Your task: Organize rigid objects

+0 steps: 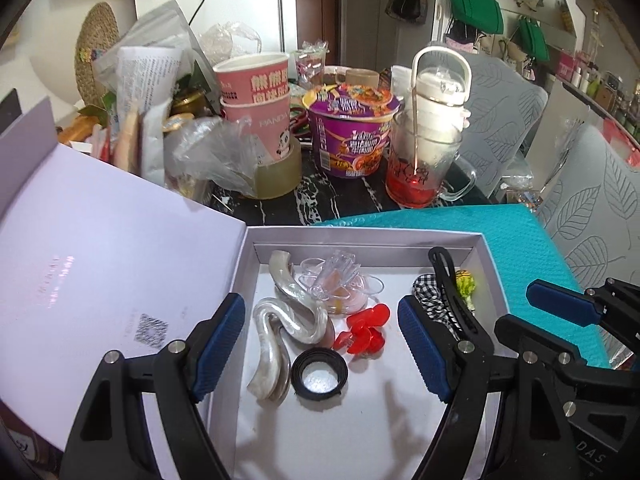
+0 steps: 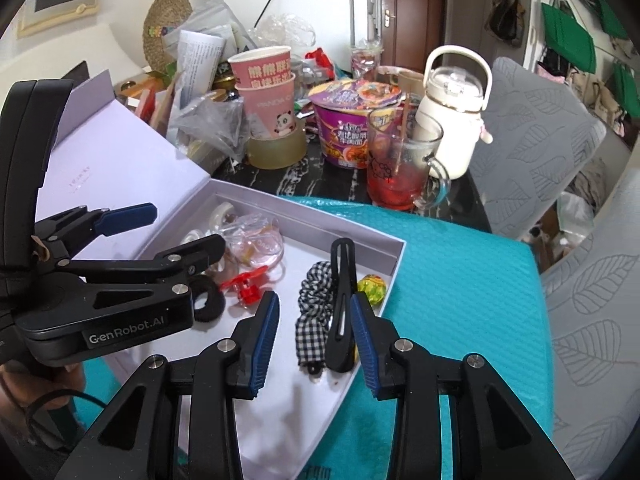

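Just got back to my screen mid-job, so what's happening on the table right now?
A person holds two grippers over an open white box on a teal mat. Both are empty. The left gripper hangs open above the pearly clips, red clip and black ring. The right gripper has its jaws apart above the checked scrunchie and black clip, touching neither. A wrapped candy lies in the box corner.
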`<state>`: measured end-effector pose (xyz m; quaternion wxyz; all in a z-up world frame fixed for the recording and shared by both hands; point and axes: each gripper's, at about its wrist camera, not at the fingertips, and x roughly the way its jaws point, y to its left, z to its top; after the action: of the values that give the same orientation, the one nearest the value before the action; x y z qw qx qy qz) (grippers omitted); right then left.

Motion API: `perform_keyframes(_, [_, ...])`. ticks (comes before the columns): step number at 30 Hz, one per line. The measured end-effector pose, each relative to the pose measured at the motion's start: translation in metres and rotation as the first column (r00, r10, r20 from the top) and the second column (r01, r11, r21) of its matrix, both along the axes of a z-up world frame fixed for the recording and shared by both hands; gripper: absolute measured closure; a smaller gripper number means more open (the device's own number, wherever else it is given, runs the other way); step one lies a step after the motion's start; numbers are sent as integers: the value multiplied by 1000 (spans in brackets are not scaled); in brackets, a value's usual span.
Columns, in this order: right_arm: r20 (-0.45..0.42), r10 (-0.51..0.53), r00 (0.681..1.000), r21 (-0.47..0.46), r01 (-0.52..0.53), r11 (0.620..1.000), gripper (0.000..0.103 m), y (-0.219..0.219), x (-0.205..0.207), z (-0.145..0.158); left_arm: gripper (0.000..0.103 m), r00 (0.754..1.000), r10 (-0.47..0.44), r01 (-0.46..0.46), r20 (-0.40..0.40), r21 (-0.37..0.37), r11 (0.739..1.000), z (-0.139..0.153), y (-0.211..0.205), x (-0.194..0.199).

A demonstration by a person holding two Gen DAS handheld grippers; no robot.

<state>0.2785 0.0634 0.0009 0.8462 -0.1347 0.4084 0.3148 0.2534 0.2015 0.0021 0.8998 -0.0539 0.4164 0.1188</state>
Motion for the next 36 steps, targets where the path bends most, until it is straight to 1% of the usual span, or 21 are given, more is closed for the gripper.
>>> perform_keyframes(5, [43,-3,999,19,2,1000,66,-7,-21,24,24,999,7,-7,49,19,1000,28,-6,-26])
perform_keyframes(13, [128,10,992,41,-15,999,65,-19,-65,63,24,993,26,-32,118,43,999,66,-11,-67])
perform_keyframes(17, [175,7,985,46,-15,999,59,-27,-86,77,24,989,21,-30,148,60,998,85,-19,-90])
perform_keyframes(19, [195,6,981,55,-17,998,58,-32,-98,84,24,986,20,-31,166,66,997,93,-24,-103])
perform_keyframes(22, [218,5,976,70,-20,997,49,-41,-113,92,24,983,26,-43,182,87,995,102,-29,-121])
perform_keyframes(23, [228,3,974,74,-21,997,43,-44,-118,94,24,982,31,-48,189,90,995,105,-31,-127])
perform_keyframes(24, [236,2,972,77,-20,997,40,-46,-122,96,22,980,34,-53,197,89,995,107,-32,-133])
perform_keyframes(25, [245,-2,970,81,-19,997,38,-49,-127,98,19,978,36,-55,204,87,995,109,-33,-137])
perform_keyframes(27, [255,-10,967,90,-13,996,27,-55,-135,101,4,974,34,-52,223,78,996,112,-36,-149])
perform_keyframes(28, [258,-14,966,93,-10,996,26,-57,-138,102,3,973,34,-53,230,78,996,113,-38,-153])
perform_keyframes(31, [272,-27,962,108,-3,994,22,-66,-150,104,3,969,39,-66,245,102,993,115,-43,-168])
perform_keyframes(33, [272,-38,962,115,6,993,17,-72,-157,104,3,968,41,-69,247,110,992,115,-48,-178])
perform_keyframes(36, [280,-45,959,122,11,992,17,-79,-168,104,3,968,38,-68,250,113,991,113,-53,-192])
